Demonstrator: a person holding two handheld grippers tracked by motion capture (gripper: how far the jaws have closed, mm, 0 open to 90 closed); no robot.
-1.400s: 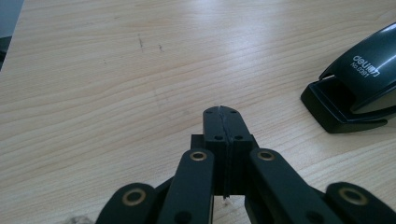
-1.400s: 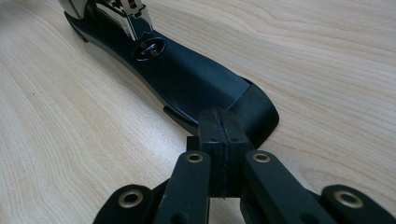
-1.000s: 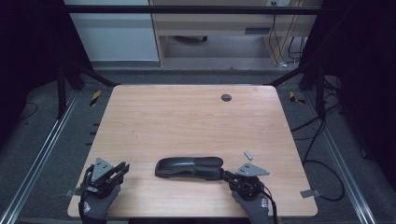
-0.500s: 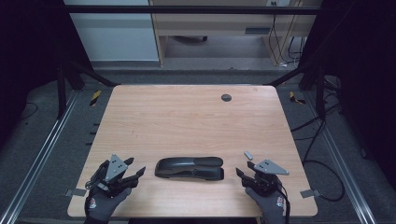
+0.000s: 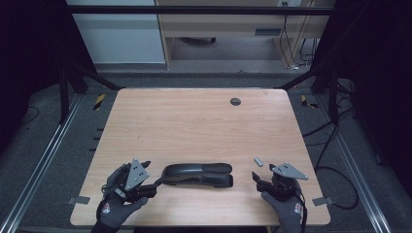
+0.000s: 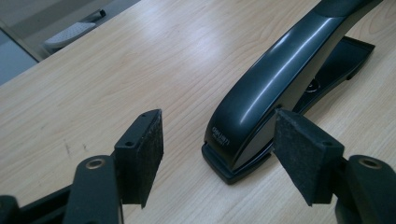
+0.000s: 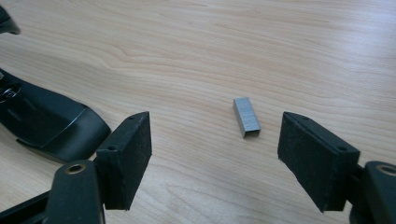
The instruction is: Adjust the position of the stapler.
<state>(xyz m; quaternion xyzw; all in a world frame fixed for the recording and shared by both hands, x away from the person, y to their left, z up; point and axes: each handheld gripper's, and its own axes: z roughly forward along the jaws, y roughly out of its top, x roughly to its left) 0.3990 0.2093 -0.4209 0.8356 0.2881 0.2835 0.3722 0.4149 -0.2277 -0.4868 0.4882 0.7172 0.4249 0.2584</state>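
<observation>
Your left gripper (image 6: 217,154) has its two jaws spread wide, with nothing pinched between them; the near end of the one black stapler (image 6: 275,88) lies on the wood in the gap ahead of them, close to the right-hand pad but not touched by either. Your right gripper (image 7: 215,154) is likewise spread and empty, and the single grey strip of staples (image 7: 246,116) lies flat on the table just ahead of the gap, nearer the right-hand pad, apart from both. At the left edge of the right gripper view you can see one end of the stapler's black base. In the high view you hold one gripper in each gloved hand at the near edge: the left gripper (image 5: 151,183) points at the stapler's left end, and the right gripper (image 5: 256,178) sits near the stapler's right end, with the staple strip (image 5: 258,161) just beyond it. The stapler (image 5: 198,174) lies lengthwise across the near part of the table (image 5: 194,121), between your two grippers. Farther off, one small dark round disc (image 5: 235,101) sits near the far edge of the tabletop, well apart from everything else.
</observation>
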